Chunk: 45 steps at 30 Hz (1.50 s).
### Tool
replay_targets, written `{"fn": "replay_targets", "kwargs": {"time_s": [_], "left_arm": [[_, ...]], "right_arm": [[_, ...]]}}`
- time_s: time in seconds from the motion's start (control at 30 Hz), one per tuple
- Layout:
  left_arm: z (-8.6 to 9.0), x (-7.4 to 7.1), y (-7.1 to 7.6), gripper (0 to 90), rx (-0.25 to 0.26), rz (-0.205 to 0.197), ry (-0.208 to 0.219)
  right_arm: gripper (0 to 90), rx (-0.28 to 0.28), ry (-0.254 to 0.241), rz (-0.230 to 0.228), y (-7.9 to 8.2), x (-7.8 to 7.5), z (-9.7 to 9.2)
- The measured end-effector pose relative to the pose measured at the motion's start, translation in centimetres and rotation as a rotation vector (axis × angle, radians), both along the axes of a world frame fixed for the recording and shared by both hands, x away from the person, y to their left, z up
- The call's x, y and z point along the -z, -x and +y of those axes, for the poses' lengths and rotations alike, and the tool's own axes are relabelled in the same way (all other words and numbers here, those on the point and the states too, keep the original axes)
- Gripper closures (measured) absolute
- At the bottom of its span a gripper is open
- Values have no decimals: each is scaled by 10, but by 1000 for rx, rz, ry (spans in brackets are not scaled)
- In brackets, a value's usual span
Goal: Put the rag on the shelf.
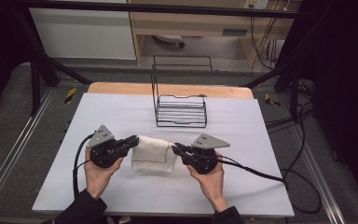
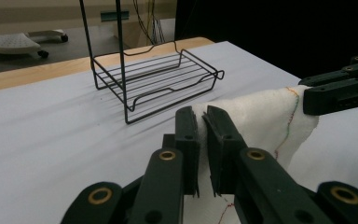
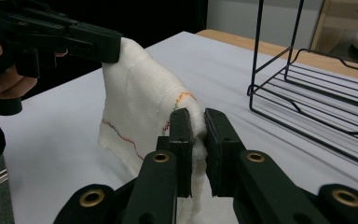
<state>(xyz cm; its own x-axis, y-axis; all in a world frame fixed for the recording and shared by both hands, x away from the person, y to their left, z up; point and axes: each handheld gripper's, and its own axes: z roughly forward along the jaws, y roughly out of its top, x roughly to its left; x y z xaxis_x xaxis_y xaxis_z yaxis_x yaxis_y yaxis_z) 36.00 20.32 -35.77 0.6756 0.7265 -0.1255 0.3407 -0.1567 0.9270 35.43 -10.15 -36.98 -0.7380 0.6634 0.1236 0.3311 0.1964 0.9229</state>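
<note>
A white cloth (image 1: 153, 153) with a coloured stitched hem hangs between my two grippers, its lower part still on the white table cover (image 1: 121, 112). My left gripper (image 1: 134, 140) is shut on the cloth's left corner; in the left gripper view the cloth (image 2: 261, 116) is pinched between the jaws of that gripper (image 2: 201, 116). My right gripper (image 1: 175, 148) is shut on the right corner, and the right gripper view has the cloth (image 3: 140, 98) squeezed between the jaws of this gripper (image 3: 196, 119). Both hands hold the grippers from below.
A black wire rack (image 1: 181, 109) with a tall back frame stands behind the cloth, toward the table's far edge. The same wire rack (image 2: 158, 79) is beyond the left jaws, and the wire rack (image 3: 317, 93) lies right of the right jaws. Cables (image 1: 261, 175) trail off right.
</note>
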Motion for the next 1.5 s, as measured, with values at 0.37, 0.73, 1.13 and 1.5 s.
{"fn": "replay_targets", "kwargs": {"time_s": [0.37, 0.73, 1.13, 1.5], "left_arm": [[-11, -17, 1, 834, 0, -47, 18], [-20, -31, -5, 834, -1, -88, 59], [-28, -48, -12, 834, -1, -132, 96], [-36, -66, -20, 834, -3, -169, 106]], "right_arm": [[822, 27, -10, -70, 6, -20, -9], [823, 52, -46, -126, 5, -38, -20], [823, 74, -70, -176, 3, -55, -27], [824, 97, -85, -215, -1, -72, -33]]}}
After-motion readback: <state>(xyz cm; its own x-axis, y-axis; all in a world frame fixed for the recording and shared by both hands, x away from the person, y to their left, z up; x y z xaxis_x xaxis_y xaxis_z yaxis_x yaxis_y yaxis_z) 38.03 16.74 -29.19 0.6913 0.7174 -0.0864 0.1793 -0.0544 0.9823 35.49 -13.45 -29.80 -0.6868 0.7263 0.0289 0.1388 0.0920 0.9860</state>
